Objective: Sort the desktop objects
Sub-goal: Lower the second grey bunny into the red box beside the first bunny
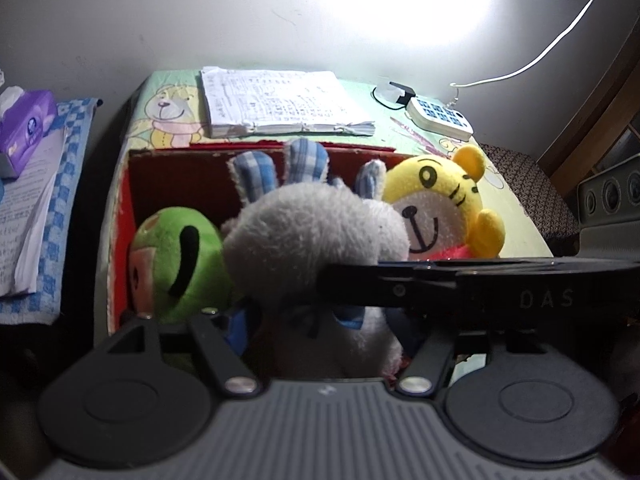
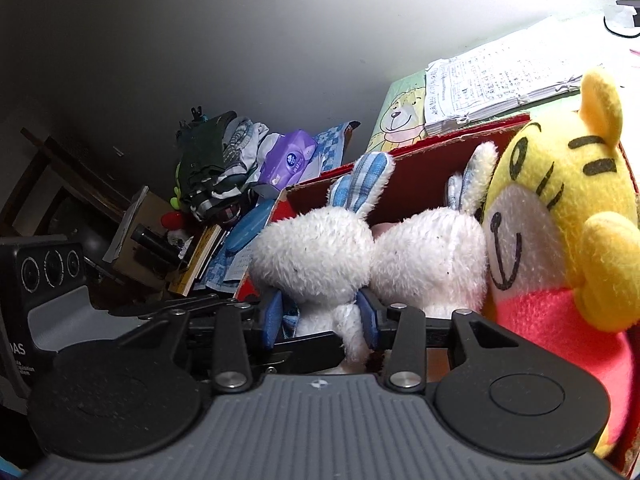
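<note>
R gripper (image 2: pixel 320 316): blue-padded fingers (image 2: pixel 368 314) clamped on the neck of a white fluffy bunny plush w/ blue-check ears (image 2: pixel 312 252), one pad each side, touching fur. L gripper (image 1: pixel 296 324): same bunny sits between its fingers, but the pads are mostly buried behind fur, so can't tell if they press or stand apart.

Bunny is upright inside an open red cardboard box (image 1: pixel 176 184), w/ a green plush w/ black curved mark (image 1: pixel 180 256) on one side and a yellow tiger plush in a red top (image 1: pixel 436 196) on the other. A 2nd white bunny plush (image 2: pixel 432 256) is squeezed between the held bunny and the tiger.

Writing: "DAS" in pale letters (image 1: pixel 546 298) on the black body of my R gripper, which crosses the L view. Thick stack of handwritten paper sheets (image 1: pixel 280 100) lies behind the box; text too small to read. Purple tissue pack (image 1: pixel 26 120) has a round logo, not legible.

Surface (image 1: pixel 168 112) has a pale green cover w/ a cartoon bear print. At its far corner lies a white keypad device w/ blue keys (image 1: pixel 440 114), near a white cable (image 1: pixel 560 40). Tissue pack and loose papers rest on a blue-white checked cloth (image 1: pixel 76 128) beside the surface. Plain grey wall (image 1: pixel 200 20) behind, w/ a bright lamp glare.
</note>
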